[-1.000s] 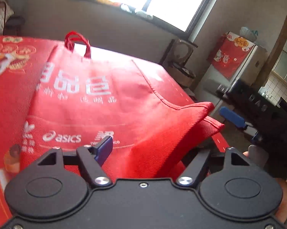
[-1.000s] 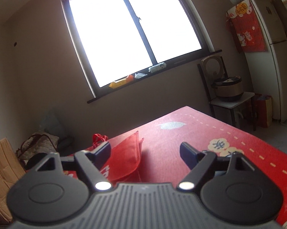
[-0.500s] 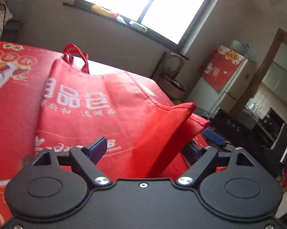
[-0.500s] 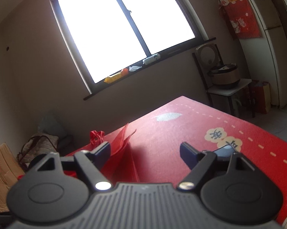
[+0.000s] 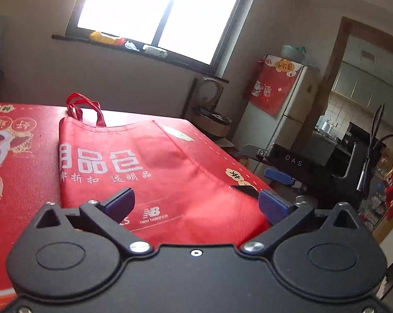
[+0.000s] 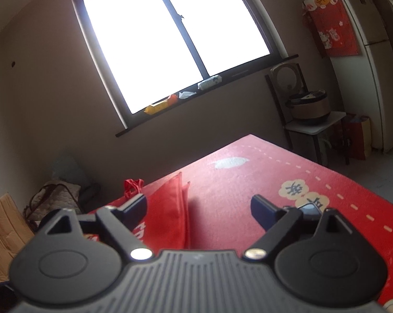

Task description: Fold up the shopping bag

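The red shopping bag [image 5: 154,172] is lying flat on the red patterned tablecloth [image 5: 16,172], directly ahead of the left gripper [image 5: 196,203] and reaching in under it, so that the bag's near edge is passing out of sight beneath the black body of the tool. The left gripper's two blue-tipped fingers [image 5: 122,203] are standing wide apart over the fabric, one on either side of the bag's lower panel, and they are gripping nothing. The bag is showing a coarse, non-woven weave with stitched seams, white printed characters across its middle and sports logos near its bottom; its twin loop handles [image 5: 84,108] are arching up at the far end. From the right wrist camera, the bag [image 6: 167,214] is sitting ahead and to the left of the right gripper [image 6: 199,208], seen edge-on with a side panel rising as a thin upright ridge, though the blur there is making it hard to say whether that panel is creased or merely standing loose. The right gripper's fingers [image 6: 264,208] are likewise spread wide and holding nothing, hanging above the soft, slightly fuzzy cloth with its dashed border and white blossom print.
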Action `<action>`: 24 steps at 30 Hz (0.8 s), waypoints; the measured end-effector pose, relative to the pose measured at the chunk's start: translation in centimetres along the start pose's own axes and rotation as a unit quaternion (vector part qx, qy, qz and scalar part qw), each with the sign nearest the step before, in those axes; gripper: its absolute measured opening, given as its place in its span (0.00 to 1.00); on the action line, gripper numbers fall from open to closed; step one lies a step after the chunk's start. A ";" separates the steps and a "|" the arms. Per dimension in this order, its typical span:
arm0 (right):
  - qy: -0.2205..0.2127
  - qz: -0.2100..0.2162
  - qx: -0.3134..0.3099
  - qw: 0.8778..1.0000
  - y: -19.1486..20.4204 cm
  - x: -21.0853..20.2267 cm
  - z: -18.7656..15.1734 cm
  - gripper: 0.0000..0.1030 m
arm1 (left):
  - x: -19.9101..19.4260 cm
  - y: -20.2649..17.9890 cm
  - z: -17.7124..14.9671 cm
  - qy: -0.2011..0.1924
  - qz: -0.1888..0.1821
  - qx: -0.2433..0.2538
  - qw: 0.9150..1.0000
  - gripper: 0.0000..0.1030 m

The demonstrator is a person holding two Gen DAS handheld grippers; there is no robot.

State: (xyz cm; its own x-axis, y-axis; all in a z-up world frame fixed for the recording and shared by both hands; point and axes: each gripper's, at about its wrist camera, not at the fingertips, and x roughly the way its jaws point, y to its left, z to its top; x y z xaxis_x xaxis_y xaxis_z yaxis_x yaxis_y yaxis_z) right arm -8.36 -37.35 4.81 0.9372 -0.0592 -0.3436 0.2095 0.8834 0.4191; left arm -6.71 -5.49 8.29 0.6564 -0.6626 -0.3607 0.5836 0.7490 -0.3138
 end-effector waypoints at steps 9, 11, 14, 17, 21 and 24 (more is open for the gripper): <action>0.085 -0.028 -0.039 0.995 0.2 3.4 -1.5 0.83 | 4.1 6.5 0.5 0.017 0.215 -0.100 0.971 0.99; 0.105 -0.035 -0.053 0.992 0.4 4.4 -2.2 0.82 | 4.6 7.4 -0.1 0.038 0.227 -0.111 0.967 0.99; 0.120 -0.039 -0.065 0.990 0.5 5.1 -2.8 0.66 | 5.1 8.4 -1.1 0.058 0.231 -0.124 0.963 0.99; 0.149 -0.029 -0.062 0.986 0.4 5.9 -3.3 0.48 | 5.4 9.3 -1.8 0.076 0.219 -0.149 0.961 0.99; 0.157 -0.029 -0.053 0.986 0.2 6.0 -3.4 0.48 | 5.3 10.6 -2.6 0.077 0.180 -0.196 0.961 0.99; 0.151 -0.035 -0.043 0.987 -0.1 5.8 -3.2 0.53 | 5.2 10.8 -2.8 0.072 0.162 -0.202 0.963 0.99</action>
State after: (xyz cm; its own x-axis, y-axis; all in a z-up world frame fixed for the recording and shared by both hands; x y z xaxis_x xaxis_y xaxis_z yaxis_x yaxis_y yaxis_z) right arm -3.87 -36.25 0.10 0.7931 0.0084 -0.6090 0.2339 0.9191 0.3172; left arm 1.64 -0.86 0.55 0.6830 -0.4078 -0.6060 0.1069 0.8765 -0.4694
